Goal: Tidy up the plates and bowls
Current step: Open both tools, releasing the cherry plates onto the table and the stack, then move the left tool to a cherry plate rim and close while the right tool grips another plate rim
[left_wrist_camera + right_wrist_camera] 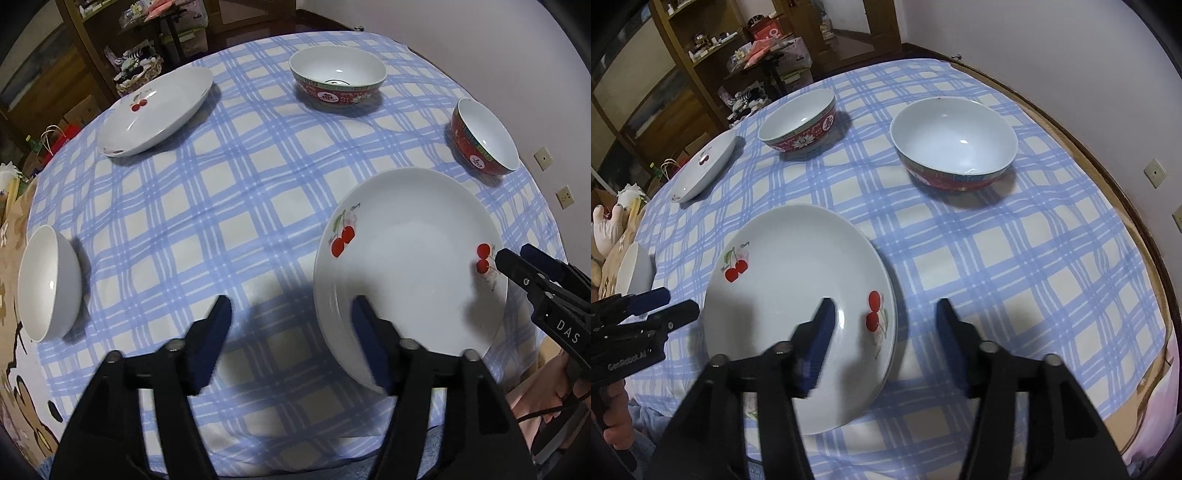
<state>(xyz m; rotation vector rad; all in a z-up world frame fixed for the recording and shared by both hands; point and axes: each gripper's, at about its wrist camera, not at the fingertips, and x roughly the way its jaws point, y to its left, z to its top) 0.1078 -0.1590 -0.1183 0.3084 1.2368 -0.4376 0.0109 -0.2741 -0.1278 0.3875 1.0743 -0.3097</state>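
Two cherry plates point(410, 258) point(155, 110), three red bowls (one plain white point(48, 284)); both grippers' point(291, 332) point(882, 332) fingers apart.

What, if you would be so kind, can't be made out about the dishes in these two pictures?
- Near cherry plate: how many plates are stacked; only rim lines show in both views.
- White bowl: right wrist view, partly behind the left gripper.
- Far cherry plate: small print too small to read.
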